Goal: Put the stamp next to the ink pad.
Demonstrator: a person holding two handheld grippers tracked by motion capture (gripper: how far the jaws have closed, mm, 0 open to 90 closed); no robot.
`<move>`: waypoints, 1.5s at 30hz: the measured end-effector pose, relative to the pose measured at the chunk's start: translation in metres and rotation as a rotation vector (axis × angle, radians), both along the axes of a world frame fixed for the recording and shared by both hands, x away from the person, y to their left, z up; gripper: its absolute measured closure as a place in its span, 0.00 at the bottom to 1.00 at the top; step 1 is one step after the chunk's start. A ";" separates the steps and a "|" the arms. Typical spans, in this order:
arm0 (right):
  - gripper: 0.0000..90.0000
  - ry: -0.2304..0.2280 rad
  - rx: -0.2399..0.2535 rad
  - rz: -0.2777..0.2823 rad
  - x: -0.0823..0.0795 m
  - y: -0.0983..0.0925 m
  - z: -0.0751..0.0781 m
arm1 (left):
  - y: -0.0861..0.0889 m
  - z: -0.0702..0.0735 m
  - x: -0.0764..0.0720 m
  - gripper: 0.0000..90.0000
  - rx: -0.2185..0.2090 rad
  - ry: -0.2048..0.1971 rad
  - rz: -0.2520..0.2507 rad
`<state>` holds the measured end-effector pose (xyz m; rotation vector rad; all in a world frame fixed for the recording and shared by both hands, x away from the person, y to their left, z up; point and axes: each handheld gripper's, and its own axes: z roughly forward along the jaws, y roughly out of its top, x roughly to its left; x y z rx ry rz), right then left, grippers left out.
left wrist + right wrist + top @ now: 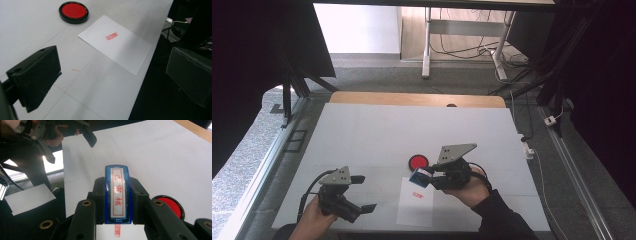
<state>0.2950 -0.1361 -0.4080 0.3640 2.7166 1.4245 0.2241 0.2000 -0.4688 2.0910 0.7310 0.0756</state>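
Note:
My right gripper (423, 176) is shut on a blue self-inking stamp (418, 177), which it holds above the top edge of a white sheet (416, 207). In the right gripper view the stamp (117, 192) sits between the jaws with its label of red characters facing up. On the sheet is one red stamped mark (417, 195), also seen as the mark (111, 36). A round red ink pad (418, 162) in a black case lies just beyond the sheet. My left gripper (363, 193) stands open with nothing between its fingers, left of the sheet (120, 47) near the table's front edge.
A white cover (412, 130) spreads over the table, with a wooden strip (412, 99) bare at the far side. The front edge runs just below the sheet. Desk legs and cables (462, 47) stand on the floor beyond.

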 end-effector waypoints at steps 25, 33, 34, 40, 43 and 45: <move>0.79 -0.016 -0.049 -0.122 0.014 -0.013 -0.006 | 0.033 -0.009 -0.017 0.00 0.038 0.034 0.148; 0.79 -0.017 -0.069 -0.181 0.025 -0.024 -0.013 | 0.039 -0.009 -0.020 0.00 0.032 0.033 0.185; 0.79 -0.016 -0.072 -0.190 0.026 -0.026 -0.014 | 0.040 -0.009 -0.021 0.00 0.032 0.033 0.188; 0.79 -0.009 -0.078 -0.239 0.035 -0.036 -0.018 | 0.041 -0.008 -0.022 0.00 0.049 0.028 0.206; 0.79 -0.011 -0.081 -0.260 0.039 -0.040 -0.019 | 0.041 -0.008 -0.023 0.00 0.058 0.027 0.213; 0.79 -0.012 -0.082 -0.273 0.041 -0.043 -0.020 | 0.041 -0.008 -0.023 0.00 0.067 0.028 0.218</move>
